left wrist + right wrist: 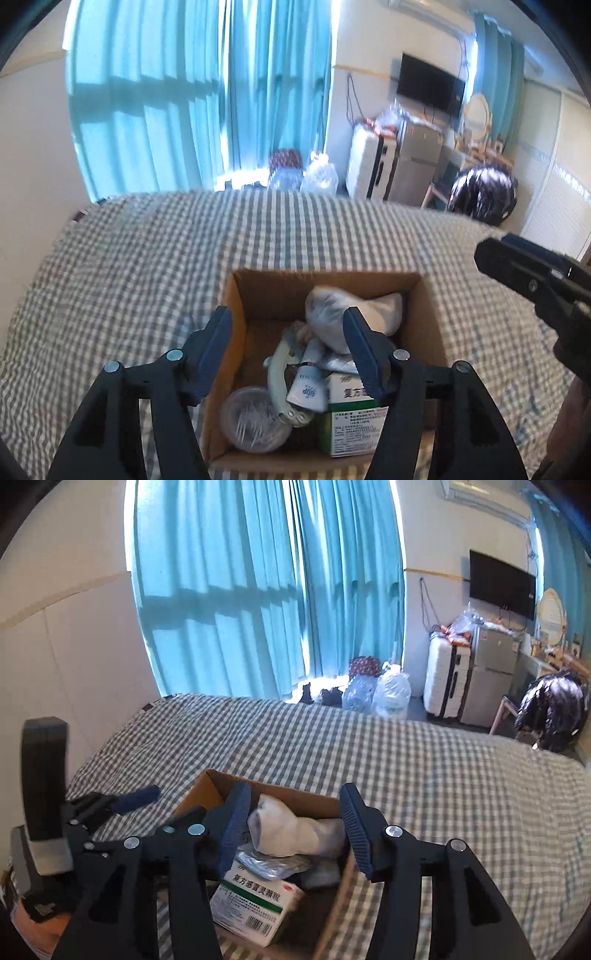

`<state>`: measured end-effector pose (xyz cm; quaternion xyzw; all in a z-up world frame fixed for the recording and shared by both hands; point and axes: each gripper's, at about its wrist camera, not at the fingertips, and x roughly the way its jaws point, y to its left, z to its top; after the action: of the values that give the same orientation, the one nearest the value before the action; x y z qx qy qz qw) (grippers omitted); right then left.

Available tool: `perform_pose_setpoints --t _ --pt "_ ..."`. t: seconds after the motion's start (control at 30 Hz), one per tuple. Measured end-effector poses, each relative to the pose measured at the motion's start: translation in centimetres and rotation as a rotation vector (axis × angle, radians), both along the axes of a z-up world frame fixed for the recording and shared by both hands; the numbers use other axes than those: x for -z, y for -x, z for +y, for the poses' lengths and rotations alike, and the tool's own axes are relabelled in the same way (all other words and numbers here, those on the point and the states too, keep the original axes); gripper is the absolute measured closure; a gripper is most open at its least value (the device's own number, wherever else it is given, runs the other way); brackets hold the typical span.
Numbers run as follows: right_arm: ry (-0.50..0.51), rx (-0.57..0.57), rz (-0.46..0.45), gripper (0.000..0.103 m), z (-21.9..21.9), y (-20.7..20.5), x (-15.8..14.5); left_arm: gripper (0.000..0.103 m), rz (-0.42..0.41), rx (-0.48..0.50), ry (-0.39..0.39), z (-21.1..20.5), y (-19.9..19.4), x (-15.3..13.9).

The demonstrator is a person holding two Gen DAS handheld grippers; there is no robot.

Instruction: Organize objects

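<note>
An open cardboard box (428, 325) sits on a grey checked bedspread (147, 266). Inside lie a white bundle (332, 314), a green-and-white medicine box (351, 421), a white tube (308, 387), a pale curved handle (277, 373) and a clear round tub of small sticks (251, 417). My left gripper (288, 325) is open and empty, above the box's near left part. My right gripper (291, 805) is open and empty over the box (207, 786), with the bundle (291, 830) and medicine box (255, 904) below. Each gripper shows in the other's view, the right (517, 273) and the left (136, 797).
The bed (443, 775) stretches far and right of the box. Beyond it are teal curtains (203, 92), plastic bags (317, 173), a white suitcase (365, 166), a small fridge (413, 166), a wall TV (428, 85) and a chair with a dark garment (480, 195).
</note>
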<state>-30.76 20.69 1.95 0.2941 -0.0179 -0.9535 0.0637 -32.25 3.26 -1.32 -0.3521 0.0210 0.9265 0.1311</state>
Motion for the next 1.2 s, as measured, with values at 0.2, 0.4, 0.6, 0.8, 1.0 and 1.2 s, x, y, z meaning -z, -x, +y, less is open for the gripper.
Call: perform_pose_setpoints --t 0.2,0.4,0.6,0.8,1.0,1.2 --pt "-0.042 0.043 0.056 0.033 -0.5 -5.6 -5.5 0.016 0.112 -0.037 0.016 -1.7 -4.5 -6.2" --pt "-0.072 0.094 0.118 0.012 -1.7 -11.9 -10.0 0.002 0.234 -0.049 0.018 -2.7 -10.0 -11.2" --pt "-0.103 0.113 0.153 0.001 -2.7 -16.7 -11.4 0.0 0.312 -0.044 0.004 -3.9 -14.5 -13.0" --pt "-0.082 0.165 0.188 0.0 -2.5 -19.9 -10.9 0.0 0.387 -0.04 -0.005 -4.9 -17.8 -13.1" --pt "-0.075 0.213 0.261 0.0 -2.4 -21.3 -7.7 0.0 0.382 -0.023 -0.041 -5.0 -19.5 -11.2" --pt "-0.132 0.239 0.251 0.0 -1.8 -19.3 -3.3 0.0 0.411 -0.077 -0.122 -6.1 -19.6 -7.6"
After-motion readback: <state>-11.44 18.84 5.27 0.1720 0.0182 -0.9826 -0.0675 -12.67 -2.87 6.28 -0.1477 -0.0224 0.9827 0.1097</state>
